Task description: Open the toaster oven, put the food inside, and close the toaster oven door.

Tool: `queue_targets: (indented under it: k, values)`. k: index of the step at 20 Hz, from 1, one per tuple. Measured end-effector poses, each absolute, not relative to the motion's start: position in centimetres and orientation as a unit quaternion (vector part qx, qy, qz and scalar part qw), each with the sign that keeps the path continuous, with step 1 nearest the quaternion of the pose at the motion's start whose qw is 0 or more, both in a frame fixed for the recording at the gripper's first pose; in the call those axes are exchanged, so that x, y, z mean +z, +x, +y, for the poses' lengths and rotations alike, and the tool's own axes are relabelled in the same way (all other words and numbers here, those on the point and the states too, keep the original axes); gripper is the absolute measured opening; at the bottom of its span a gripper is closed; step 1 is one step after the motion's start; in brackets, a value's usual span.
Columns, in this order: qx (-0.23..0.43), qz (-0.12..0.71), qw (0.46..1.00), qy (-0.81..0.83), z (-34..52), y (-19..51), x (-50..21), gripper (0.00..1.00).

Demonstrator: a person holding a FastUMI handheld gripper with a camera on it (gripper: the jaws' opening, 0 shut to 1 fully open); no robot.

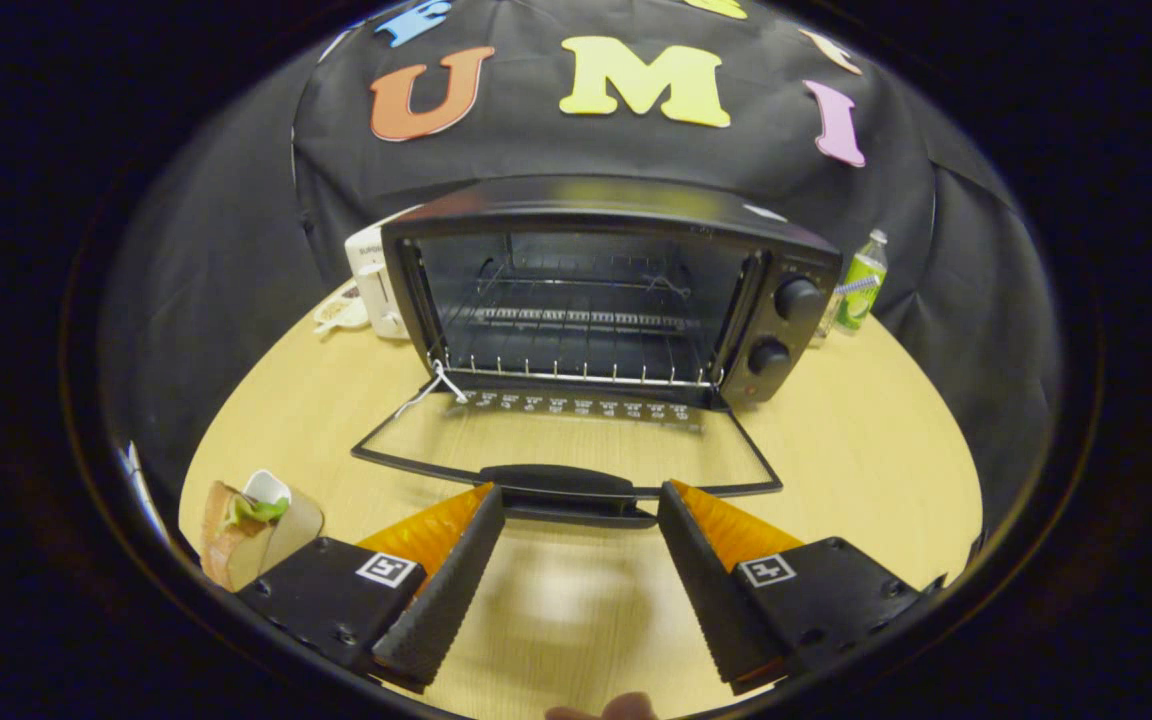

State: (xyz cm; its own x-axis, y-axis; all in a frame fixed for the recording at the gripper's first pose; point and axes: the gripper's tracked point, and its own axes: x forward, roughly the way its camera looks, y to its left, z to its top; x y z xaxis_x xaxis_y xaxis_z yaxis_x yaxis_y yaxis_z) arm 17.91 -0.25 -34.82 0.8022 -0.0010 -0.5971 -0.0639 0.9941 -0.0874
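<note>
- The tool [581, 545] is spread wide and grips nothing; its two fingers [446, 580] hang over the near edge of the surface [866, 450], with bare wood between them.
- Just ahead of the fingertips lies the door handle [568, 488] of the toaster oven [596, 290], and the glass door [566, 440] is dropped flat onto the surface, so the opening step looks done.
- The food [256, 530], a sandwich in a paper wrap, sits at the near left edge of the surface, just beside the left finger and outside its reach as the tool points now.
- Risk: swinging left to the food could clip the open door's corner or handle, since both lie touching-close to the fingertips; that may nudge the oven.
- Risk: the food sits near the edge, so a sideways push from the finger instead of a clean pinch could send it off the surface.
- Risk: the wrap looks soft and loose; squeezing too hard may crush it, too lightly may let filling slip out on the way over the door.
- Inside, the wire rack [576, 320] has a raised front rail; a low approach could snag the food there.
- A white cord [431, 390] trails at the door's left hinge and could catch on closing.
- A white appliance [376, 280] stands at the far left edge and a bottle [861, 280] at the far right, both well apart from the tool.
</note>
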Motion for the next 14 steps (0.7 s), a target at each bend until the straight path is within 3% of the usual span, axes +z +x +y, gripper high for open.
queue_targets:
  k: [5, 7, 14]
  values:
    - [0.057, 0.296, 0.952, -0.040, 0.8, 14.7, -30.1, 1.00]
    - [0.105, 0.299, 0.948, -0.029, 2.4, 13.1, -27.5, 1.00]
    - [0.241, 0.411, 0.873, 0.105, 10.3, 7.8, -23.8, 1.00]
